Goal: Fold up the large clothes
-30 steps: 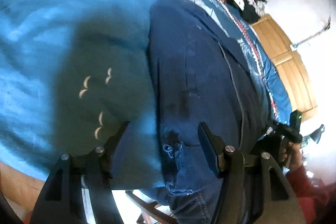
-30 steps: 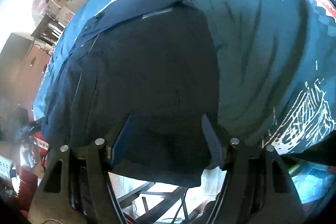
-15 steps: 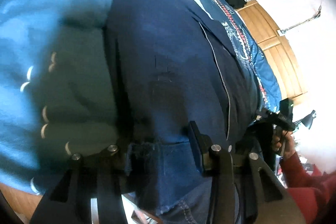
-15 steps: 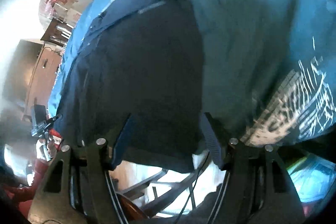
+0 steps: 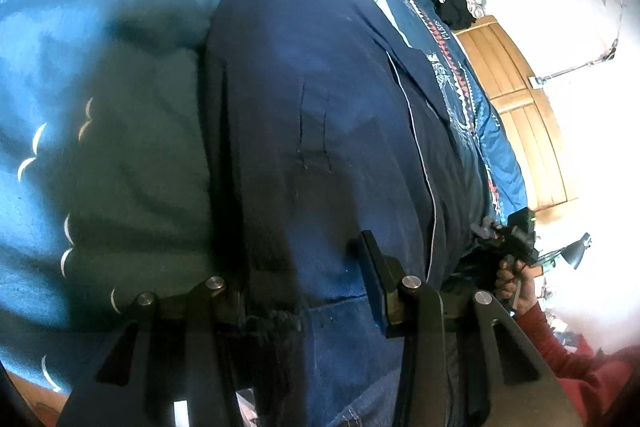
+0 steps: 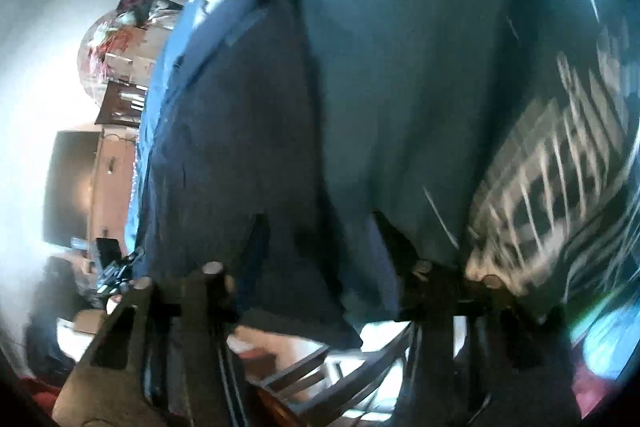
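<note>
Item: navy garment [image 5: 320,115], lying flat on the blue bedspread [image 5: 100,7] | left gripper [image 5: 304,279]: you are holding its jaws apart astride the near hem | right gripper [image 6: 316,259]: blurred, seemingly apart too | risk: closing shallow, you are pinching one layer only, skewing the fold.

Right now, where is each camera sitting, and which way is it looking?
Left wrist view: sits on the left gripper, looking along its open fingers over the navy garment on the blue bedspread; the person's hand in a red sleeve holds the other gripper at right.
Right wrist view: sits on the right gripper, blurred, looking over the same garment from its other end.
Both share the garment, the bedspread and each other's gripper.
</note>
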Action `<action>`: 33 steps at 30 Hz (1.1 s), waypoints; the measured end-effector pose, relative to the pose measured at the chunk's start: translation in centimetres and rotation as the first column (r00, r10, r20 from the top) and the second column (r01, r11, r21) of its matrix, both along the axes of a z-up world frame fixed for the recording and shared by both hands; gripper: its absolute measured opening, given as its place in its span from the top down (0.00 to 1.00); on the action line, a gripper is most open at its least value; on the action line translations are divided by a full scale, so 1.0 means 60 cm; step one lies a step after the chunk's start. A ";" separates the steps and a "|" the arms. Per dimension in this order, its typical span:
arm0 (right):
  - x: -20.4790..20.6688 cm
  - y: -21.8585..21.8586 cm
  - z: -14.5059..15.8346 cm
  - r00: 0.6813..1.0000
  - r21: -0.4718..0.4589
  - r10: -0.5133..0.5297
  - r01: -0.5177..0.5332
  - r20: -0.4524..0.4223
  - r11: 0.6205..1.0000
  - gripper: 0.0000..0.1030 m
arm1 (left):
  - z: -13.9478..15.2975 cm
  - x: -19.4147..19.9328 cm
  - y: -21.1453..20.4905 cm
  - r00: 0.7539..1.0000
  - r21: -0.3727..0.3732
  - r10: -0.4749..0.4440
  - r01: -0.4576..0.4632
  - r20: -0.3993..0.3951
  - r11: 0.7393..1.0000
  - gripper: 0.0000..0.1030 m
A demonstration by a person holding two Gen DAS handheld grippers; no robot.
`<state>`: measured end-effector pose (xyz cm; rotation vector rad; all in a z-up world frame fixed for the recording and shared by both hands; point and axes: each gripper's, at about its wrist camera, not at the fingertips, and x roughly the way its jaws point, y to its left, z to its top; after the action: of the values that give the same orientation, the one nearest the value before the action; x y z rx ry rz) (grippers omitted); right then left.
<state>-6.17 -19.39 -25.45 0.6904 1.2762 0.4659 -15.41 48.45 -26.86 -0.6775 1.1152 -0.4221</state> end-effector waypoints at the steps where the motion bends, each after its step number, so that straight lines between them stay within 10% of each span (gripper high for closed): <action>1: -0.011 -0.002 -0.010 1.000 0.034 0.000 0.000 -0.021 0.999 0.57 | -0.001 0.000 0.000 1.000 -0.003 0.003 -0.003 -0.002 1.000 0.57; 20: -0.057 0.091 -0.043 0.964 -0.049 0.251 -0.256 -0.084 0.966 0.54 | 0.003 0.005 -0.006 1.000 0.000 -0.014 0.014 0.009 1.000 0.57; 33: -0.064 0.091 -0.048 0.987 -0.040 0.157 -0.159 -0.035 0.987 0.47 | -0.002 0.008 -0.002 0.999 0.003 -0.022 0.022 0.023 1.000 0.56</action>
<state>-10.00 -13.94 -28.35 0.5648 1.3732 0.5572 -14.94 48.30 -26.98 -0.6566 1.1026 -0.4458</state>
